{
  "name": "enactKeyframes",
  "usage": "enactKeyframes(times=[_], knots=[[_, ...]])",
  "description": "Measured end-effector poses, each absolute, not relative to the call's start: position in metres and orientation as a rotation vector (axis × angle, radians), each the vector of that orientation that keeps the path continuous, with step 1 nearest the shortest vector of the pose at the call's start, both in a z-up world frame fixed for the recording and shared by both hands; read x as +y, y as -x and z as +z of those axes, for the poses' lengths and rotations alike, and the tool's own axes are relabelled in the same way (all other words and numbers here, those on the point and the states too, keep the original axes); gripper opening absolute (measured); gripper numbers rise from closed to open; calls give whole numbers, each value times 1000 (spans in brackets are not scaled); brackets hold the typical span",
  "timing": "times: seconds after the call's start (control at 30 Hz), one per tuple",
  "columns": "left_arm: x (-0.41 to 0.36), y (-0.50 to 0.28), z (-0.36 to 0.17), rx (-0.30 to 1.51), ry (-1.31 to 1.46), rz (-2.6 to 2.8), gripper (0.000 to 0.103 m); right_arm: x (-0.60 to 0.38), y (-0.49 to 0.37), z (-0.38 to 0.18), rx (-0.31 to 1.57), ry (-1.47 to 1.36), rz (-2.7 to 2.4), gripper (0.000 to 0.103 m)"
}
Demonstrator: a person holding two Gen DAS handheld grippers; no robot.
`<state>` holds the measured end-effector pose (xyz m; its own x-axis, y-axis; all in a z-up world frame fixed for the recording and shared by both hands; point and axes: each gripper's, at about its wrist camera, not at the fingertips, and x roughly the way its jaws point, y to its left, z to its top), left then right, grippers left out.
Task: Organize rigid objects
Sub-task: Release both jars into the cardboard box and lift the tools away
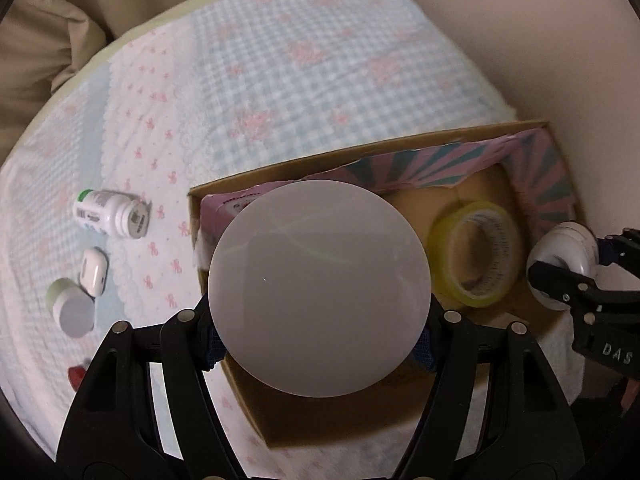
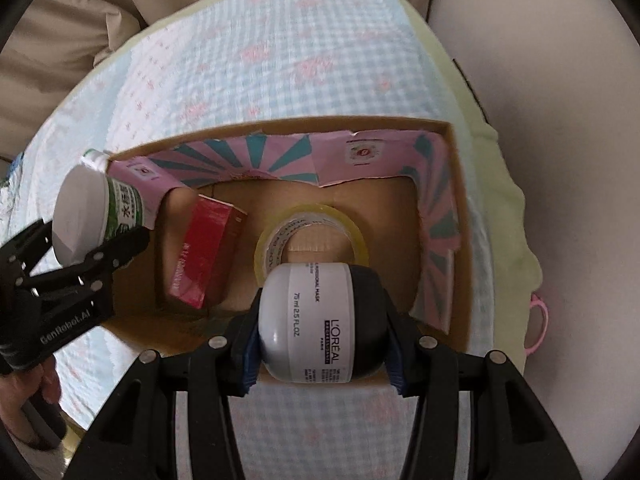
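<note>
My left gripper (image 1: 320,336) is shut on a white bottle with a green label (image 1: 319,286), whose round base fills the left wrist view; the bottle also shows in the right wrist view (image 2: 100,212), held over the left wall of the cardboard box (image 2: 456,240). My right gripper (image 2: 320,320) is shut on a white L'Oréal jar with a black lid (image 2: 316,320), held above the box's near edge. In the box lie a clear tape roll (image 2: 312,232) and a red carton (image 2: 204,252).
On the quilted bed cover (image 1: 280,60) left of the box lie a white pill bottle (image 1: 110,214), a white earbud case (image 1: 94,272), a small white-and-green jar (image 1: 72,306) and a red item (image 1: 76,376). A pink ring (image 2: 538,328) lies at the bed's right edge.
</note>
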<state>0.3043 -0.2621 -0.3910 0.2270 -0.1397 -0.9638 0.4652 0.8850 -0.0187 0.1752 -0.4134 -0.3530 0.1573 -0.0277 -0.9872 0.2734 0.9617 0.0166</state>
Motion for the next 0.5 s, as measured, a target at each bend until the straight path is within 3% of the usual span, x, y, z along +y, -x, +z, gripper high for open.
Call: enactKeyframes(times=[0.3, 0.37, 0.4, 0.5], knots=[[-273, -314, -409, 1320, -372, -429, 68, -423, -192, -387, 1435, -196, -199, 46], [-271, -318, -405, 1334, -359, -420, 84, -427, -192, -389, 1418, -229, -183, 46], [-269, -319, -400, 1318, -341, -424, 102, -428, -193, -390, 1414, -238, -165, 49], [-257, -321, -381, 1273, -262, -440, 103, -430, -193, -390, 1403, -276, -139, 103]])
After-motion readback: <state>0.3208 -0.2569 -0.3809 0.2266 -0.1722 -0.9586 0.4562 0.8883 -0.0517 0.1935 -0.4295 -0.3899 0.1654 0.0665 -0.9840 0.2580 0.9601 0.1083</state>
